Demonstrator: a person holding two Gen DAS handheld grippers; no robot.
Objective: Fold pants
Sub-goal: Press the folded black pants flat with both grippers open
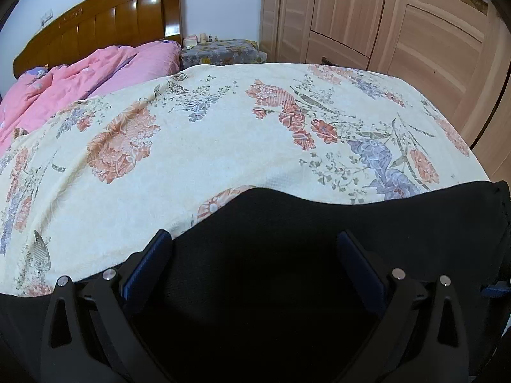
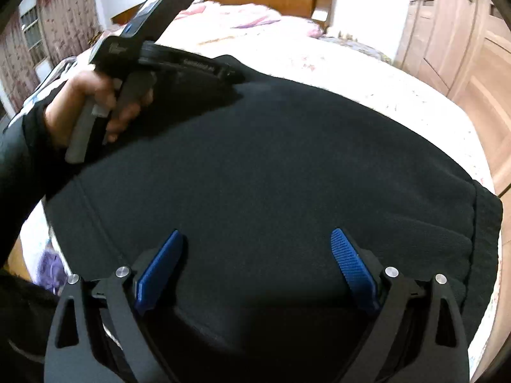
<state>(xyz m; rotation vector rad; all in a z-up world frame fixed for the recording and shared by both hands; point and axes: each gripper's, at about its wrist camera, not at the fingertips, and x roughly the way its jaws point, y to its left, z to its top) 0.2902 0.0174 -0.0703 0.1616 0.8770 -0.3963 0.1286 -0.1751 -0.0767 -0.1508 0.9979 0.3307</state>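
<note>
- Black pants (image 2: 271, 159) lie flat across the floral bedspread (image 1: 223, 134), long axis left to right.
- Left gripper (image 1: 255, 268) and right gripper (image 2: 255, 265) are both spread wide, empty, directly over the fabric.
- Waistband (image 2: 485, 239) lies nearer the right gripper.

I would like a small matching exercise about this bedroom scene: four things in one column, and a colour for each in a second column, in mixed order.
Things:
1. pants
2. quilt
3. headboard
4. pads of the right claw

Colours:
A. pink
B. blue
C. black
D. glossy brown wood

Pairs: 1-C, 2-A, 3-D, 4-B
</note>
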